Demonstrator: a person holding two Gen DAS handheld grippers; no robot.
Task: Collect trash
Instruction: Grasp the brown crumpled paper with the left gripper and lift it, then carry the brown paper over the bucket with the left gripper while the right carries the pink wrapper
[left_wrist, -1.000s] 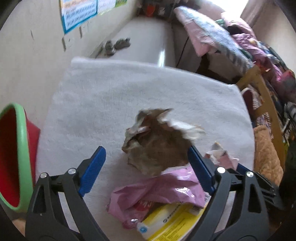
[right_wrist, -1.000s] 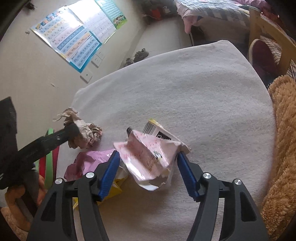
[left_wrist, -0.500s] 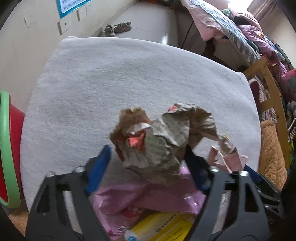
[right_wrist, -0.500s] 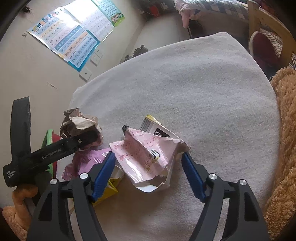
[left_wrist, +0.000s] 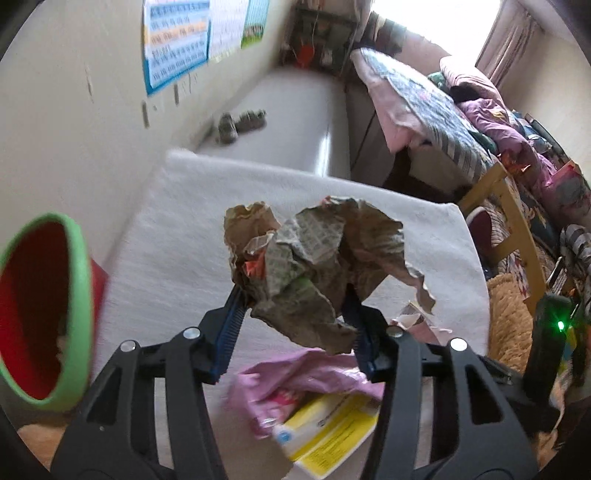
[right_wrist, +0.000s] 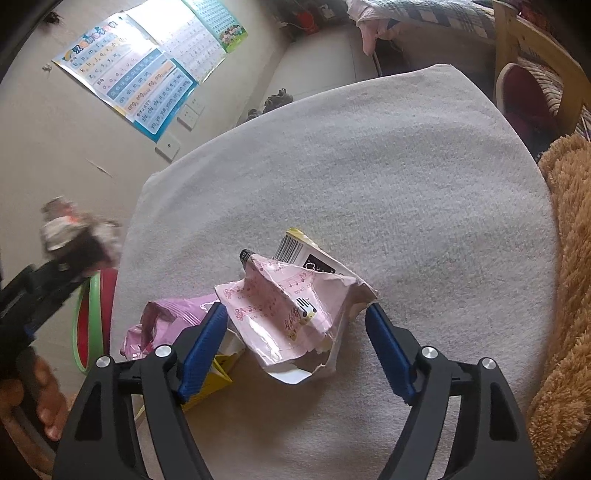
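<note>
My left gripper (left_wrist: 293, 299) is closing its jaws on a crumpled brown paper wad (left_wrist: 314, 258) and holds it in the air above the white towel-covered table (left_wrist: 177, 229). Below it lie a purple-pink bag (left_wrist: 295, 376) and a yellow packet (left_wrist: 328, 428). A red bin with a green rim (left_wrist: 40, 314) stands open at the left. My right gripper (right_wrist: 295, 310) hangs low over the table with its jaws opening. A pink music-note wrapper (right_wrist: 280, 299) lies between them on the towel, and no pad presses on it. Under the wrapper sits a barcode packet (right_wrist: 306, 254).
A brown plush blanket (right_wrist: 565, 258) borders the table's right side. A wooden chair (left_wrist: 517, 229) and a bed piled with clothes (left_wrist: 424, 103) stand beyond it. A wall with posters (right_wrist: 140, 85) runs along the left. A hand (right_wrist: 40, 398) grips the left tool.
The left gripper's jaws closed on the paper wad and lifted it off the towel. The right gripper stayed where it was while its jaws widened around the pink wrapper.
</note>
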